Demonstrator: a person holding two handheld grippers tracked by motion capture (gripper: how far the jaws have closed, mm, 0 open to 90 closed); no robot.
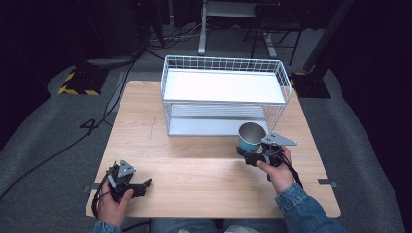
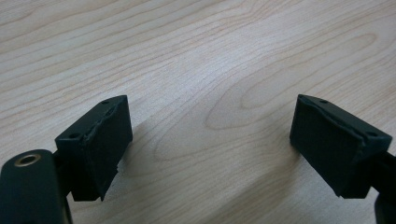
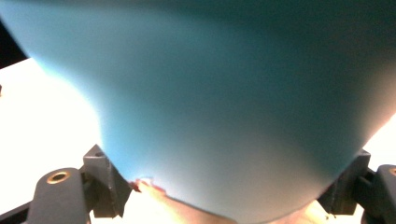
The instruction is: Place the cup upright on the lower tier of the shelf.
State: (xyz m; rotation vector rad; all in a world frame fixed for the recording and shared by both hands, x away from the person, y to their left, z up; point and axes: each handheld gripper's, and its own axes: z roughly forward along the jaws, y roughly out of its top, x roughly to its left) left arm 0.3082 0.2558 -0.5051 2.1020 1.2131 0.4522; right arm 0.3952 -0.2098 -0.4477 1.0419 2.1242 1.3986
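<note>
A teal cup (image 1: 250, 138) with a shiny metal inside stands upright just in front of the wire rack's right end. My right gripper (image 1: 248, 152) is shut on its lower part from the near side. In the right gripper view the cup's teal wall (image 3: 224, 93) spans the gap, and both jaws of the right gripper (image 3: 231, 186) press its sides. Whether the cup rests on the table or hangs just above it, I cannot tell. My left gripper (image 1: 145, 185) lies low at the table's front left. Its jaws stand wide apart over bare wood, the left gripper (image 2: 212, 140) holding nothing.
A white two-level wire rack (image 1: 167, 82) occupies the back middle of the wooden table (image 1: 204, 174), its open side facing me. Grey carpet, cables and a yellow-black striped base (image 1: 77, 83) lie beyond the table's edges.
</note>
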